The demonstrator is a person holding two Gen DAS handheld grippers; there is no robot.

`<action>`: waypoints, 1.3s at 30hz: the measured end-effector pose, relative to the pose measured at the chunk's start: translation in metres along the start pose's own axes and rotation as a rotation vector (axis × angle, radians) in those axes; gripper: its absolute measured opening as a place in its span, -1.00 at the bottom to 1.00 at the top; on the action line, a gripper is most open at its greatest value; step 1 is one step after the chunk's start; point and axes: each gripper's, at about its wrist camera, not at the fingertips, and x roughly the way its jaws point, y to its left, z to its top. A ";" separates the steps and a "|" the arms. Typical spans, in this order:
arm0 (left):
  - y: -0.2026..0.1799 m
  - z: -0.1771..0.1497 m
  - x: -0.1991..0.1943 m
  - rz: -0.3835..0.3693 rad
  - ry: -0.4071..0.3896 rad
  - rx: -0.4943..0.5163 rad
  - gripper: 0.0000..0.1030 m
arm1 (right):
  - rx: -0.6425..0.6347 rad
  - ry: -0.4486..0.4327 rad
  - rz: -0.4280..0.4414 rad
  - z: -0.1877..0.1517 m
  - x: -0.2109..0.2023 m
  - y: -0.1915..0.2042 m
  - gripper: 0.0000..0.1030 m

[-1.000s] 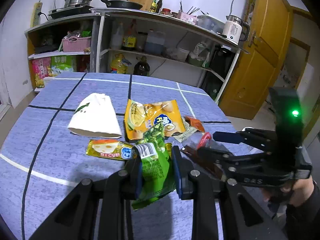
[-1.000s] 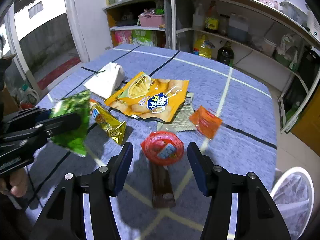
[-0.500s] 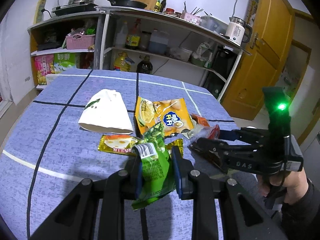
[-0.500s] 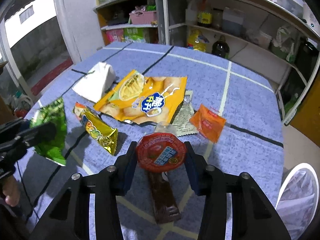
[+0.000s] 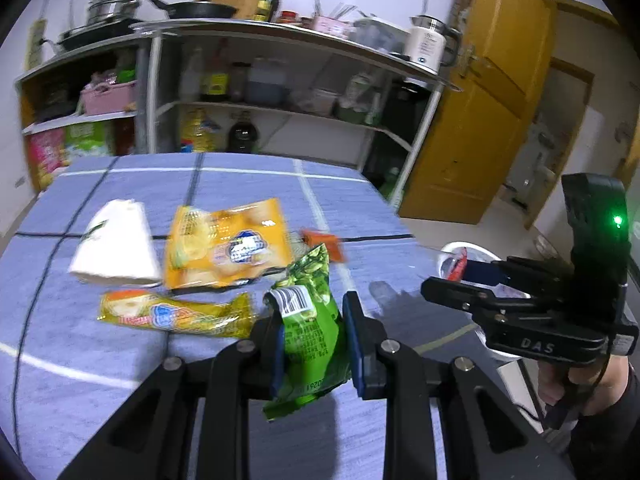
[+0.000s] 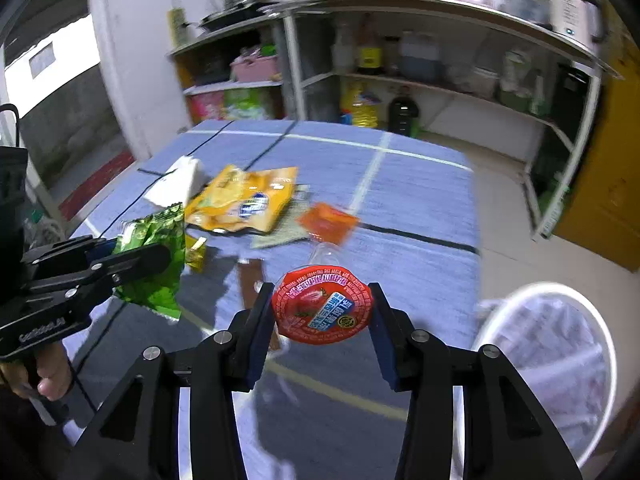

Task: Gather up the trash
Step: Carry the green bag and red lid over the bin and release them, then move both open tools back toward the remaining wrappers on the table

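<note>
My left gripper (image 5: 314, 344) is shut on a green snack wrapper (image 5: 310, 328) and holds it above the blue table (image 5: 120, 360). It also shows in the right wrist view (image 6: 152, 264). My right gripper (image 6: 322, 308) is shut on a red-lidded jelly cup (image 6: 322, 304), lifted above the table's right part. A white mesh trash bin (image 6: 556, 360) stands on the floor to the right of the table. On the table lie a large yellow chip bag (image 5: 228, 244), a long yellow wrapper (image 5: 176, 314), a white paper bag (image 5: 114, 248), an orange sachet (image 6: 328, 220) and a brown bar wrapper (image 6: 250, 280).
Kitchen shelves (image 5: 280, 92) with bottles, pots and a kettle stand behind the table. A yellow door (image 5: 480, 120) is at the right. The table's right edge (image 6: 476, 240) drops to the tiled floor beside the bin.
My right gripper has closed on the jelly cup and lifted it off the table toward the right. My left gripper has carried the green wrapper to the right.
</note>
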 end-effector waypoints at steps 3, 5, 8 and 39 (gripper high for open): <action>-0.029 0.007 0.011 -0.040 0.000 0.036 -0.48 | 0.038 -0.013 -0.042 -0.012 -0.019 -0.025 -0.11; -0.049 0.010 0.019 -0.075 0.005 0.059 -0.48 | 0.070 -0.016 -0.075 -0.023 -0.031 -0.045 -0.11; -0.079 0.014 0.032 -0.115 0.021 0.097 -0.48 | 0.124 -0.018 -0.115 -0.039 -0.047 -0.075 -0.11; -0.216 0.000 0.164 -0.280 0.253 0.193 0.06 | 0.337 0.039 -0.255 -0.112 -0.061 -0.202 0.03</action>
